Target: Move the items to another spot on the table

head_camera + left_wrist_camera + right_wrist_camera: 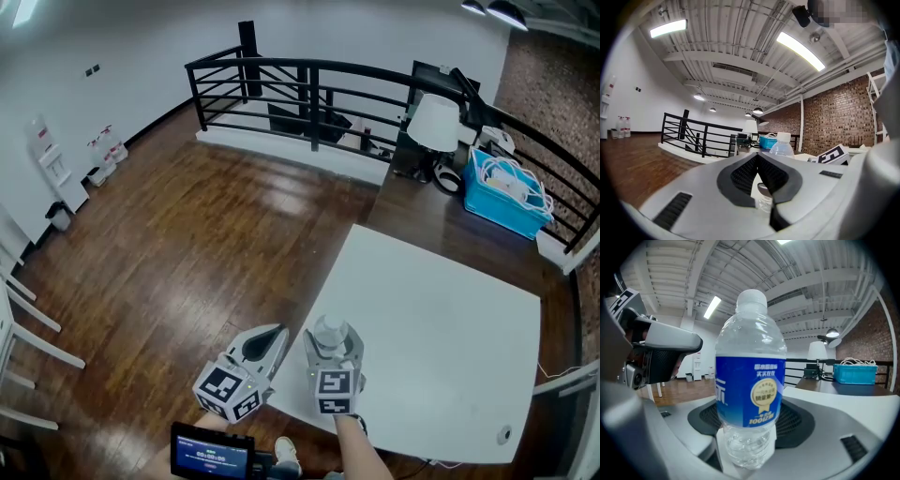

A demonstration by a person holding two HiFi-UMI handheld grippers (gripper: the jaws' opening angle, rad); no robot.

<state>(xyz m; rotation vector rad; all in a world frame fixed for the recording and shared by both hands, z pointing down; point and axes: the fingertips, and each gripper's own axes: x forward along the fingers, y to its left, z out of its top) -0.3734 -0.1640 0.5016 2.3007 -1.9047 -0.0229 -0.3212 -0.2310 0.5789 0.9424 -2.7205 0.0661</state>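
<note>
- One water bottle (749,380) stood upright between the jaws of the right claw (334,341). The jaws were spread and not squeezing it.
- It sat on the white table (441,328), by the 7 o'clock corner.
- At the bottle's 9 o'clock, the left claw (278,332) was pressed together, holding nothing.

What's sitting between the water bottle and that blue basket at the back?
Nothing. The head view shows only bare white table from the water bottle towards the blue basket, then a bare strip of dark desk.
</note>
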